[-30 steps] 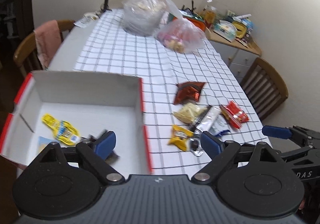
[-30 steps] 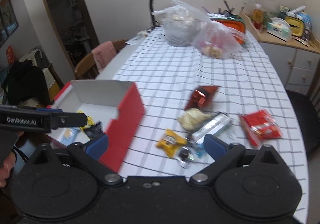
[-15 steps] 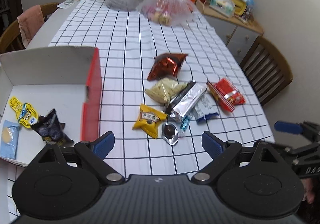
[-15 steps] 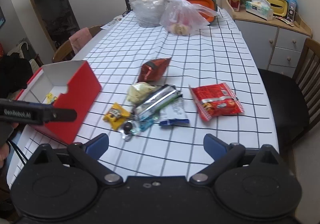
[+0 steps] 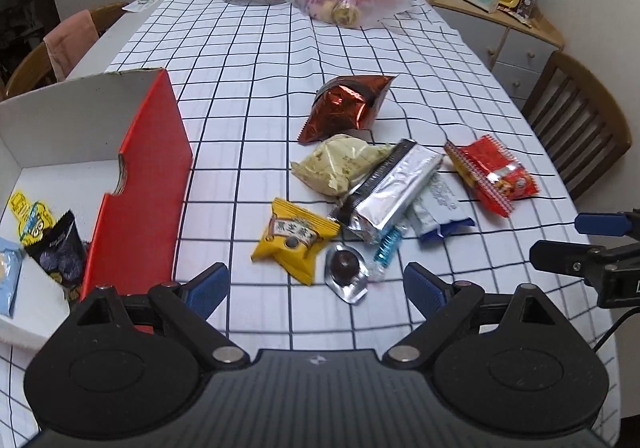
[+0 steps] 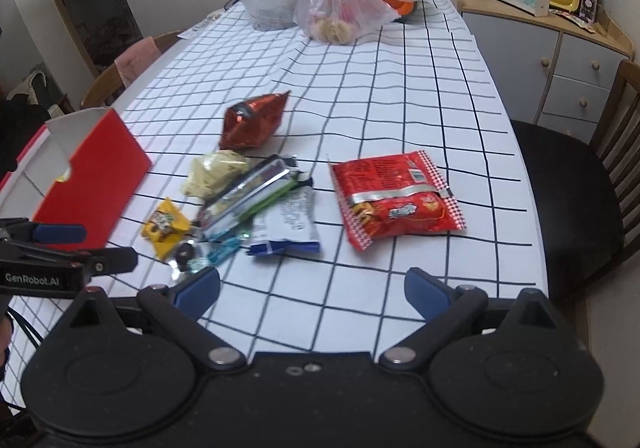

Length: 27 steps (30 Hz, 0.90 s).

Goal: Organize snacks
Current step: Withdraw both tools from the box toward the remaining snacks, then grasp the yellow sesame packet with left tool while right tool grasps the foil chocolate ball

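- With both grippers hanging over the near edge of the tabletop (image 5: 280, 48), this looks like the gap between pickups: a few snacks are boxed, most aren't.
- Left gripper (image 5: 316, 286) has its jaws spread wide and nothing between them. Right gripper (image 6: 312, 288) is the same, wide apart and empty.
- Red-and-white cardboard box (image 5: 148, 168) sits at the near left corner, open top. Inside I can make out a yellow cartoon packet (image 5: 30, 214), a dark packet (image 5: 60, 248) and a pale blue one (image 5: 8, 276).
- Loose pile is mid-table toward the near edge: yellow pastry packet (image 5: 298, 238), a foil-wrapped chocolate (image 5: 346, 268) touching it, a small teal candy (image 5: 386, 244), a silver wrapper (image 5: 394, 188) lying over a cream bag (image 5: 340, 164), a white-and-blue packet (image 5: 438, 206), and a shiny red foil bag (image 5: 346, 108) further back.
- Big red snack bag (image 6: 394, 200) lies apart on the right side, straight ahead of the right gripper.
- My guess for next: left drops onto the yellow pastry packet or the chocolate, since they're right under it, pinches, then carries it left over the box wall. Flat wrappers need a low, angled approach or the fingers just slide.
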Each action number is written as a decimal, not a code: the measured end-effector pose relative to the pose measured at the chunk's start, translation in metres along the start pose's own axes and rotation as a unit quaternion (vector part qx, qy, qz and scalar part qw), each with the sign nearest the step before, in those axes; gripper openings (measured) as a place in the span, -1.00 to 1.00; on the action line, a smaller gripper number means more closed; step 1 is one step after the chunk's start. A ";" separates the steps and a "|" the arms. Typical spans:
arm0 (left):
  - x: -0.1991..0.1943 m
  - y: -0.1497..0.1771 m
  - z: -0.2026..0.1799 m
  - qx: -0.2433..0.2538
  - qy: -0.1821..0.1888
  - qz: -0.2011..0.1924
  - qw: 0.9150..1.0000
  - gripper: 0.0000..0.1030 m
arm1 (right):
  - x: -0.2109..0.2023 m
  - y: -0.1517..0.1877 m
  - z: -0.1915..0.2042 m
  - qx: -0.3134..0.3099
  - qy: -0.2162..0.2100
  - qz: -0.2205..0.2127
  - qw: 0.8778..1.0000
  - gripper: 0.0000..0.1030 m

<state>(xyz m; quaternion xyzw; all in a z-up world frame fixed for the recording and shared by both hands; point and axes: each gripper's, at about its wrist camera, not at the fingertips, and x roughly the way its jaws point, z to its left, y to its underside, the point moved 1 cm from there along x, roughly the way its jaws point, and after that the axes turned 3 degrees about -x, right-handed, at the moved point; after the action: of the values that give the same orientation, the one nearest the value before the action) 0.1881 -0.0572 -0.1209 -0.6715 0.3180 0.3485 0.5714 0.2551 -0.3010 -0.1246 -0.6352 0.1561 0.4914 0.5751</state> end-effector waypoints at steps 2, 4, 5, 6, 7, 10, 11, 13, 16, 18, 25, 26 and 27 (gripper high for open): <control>0.006 -0.003 -0.001 0.007 -0.004 -0.001 1.000 0.84 | 0.007 -0.002 -0.004 0.002 -0.003 0.004 1.000 0.90; 0.012 -0.005 -0.001 0.015 -0.004 0.002 1.000 0.84 | 0.013 -0.003 -0.003 -0.003 -0.012 0.008 1.000 0.90; 0.015 -0.006 -0.002 0.019 -0.006 0.002 1.000 0.84 | 0.017 -0.004 -0.001 -0.007 -0.013 0.010 1.000 0.90; 0.018 -0.007 -0.002 0.022 -0.012 0.003 1.000 0.84 | 0.022 -0.004 0.001 -0.011 -0.014 0.013 1.000 0.89; 0.021 -0.007 -0.001 0.024 -0.016 0.004 1.000 0.84 | 0.026 -0.005 0.003 -0.014 -0.017 0.016 1.000 0.87; 0.031 -0.011 0.001 0.026 -0.030 0.008 0.999 0.84 | 0.040 -0.010 0.007 -0.017 -0.019 0.021 0.999 0.79; 0.033 -0.012 0.002 0.025 -0.033 0.010 0.999 0.83 | 0.044 -0.011 0.009 -0.017 -0.022 0.023 0.999 0.77; 0.038 -0.014 0.003 0.026 -0.038 0.013 0.999 0.83 | 0.050 -0.015 0.012 -0.020 -0.026 0.024 0.999 0.75; 0.044 -0.017 0.004 0.030 -0.043 0.015 0.998 0.82 | 0.060 -0.020 0.016 -0.023 -0.027 0.026 0.999 0.70; 0.047 -0.019 0.006 0.029 -0.044 0.016 0.998 0.82 | 0.065 -0.023 0.017 -0.020 -0.030 0.028 0.999 0.64; 0.066 -0.026 0.018 0.013 -0.037 0.047 0.998 0.49 | 0.068 -0.021 0.034 -0.045 -0.049 0.033 0.997 0.55; 0.068 -0.027 0.018 0.014 -0.036 0.050 0.998 0.46 | 0.070 -0.021 0.034 -0.043 -0.048 0.035 0.997 0.55; 0.070 -0.027 0.018 0.015 -0.035 0.052 0.998 0.46 | 0.072 -0.021 0.034 -0.040 -0.046 0.036 0.997 0.55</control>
<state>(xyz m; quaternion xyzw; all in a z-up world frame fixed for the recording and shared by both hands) 0.2471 -0.0372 -0.1662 -0.6324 0.3376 0.3966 0.5734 0.2897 -0.2383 -0.1655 -0.6284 0.1326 0.5465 0.5375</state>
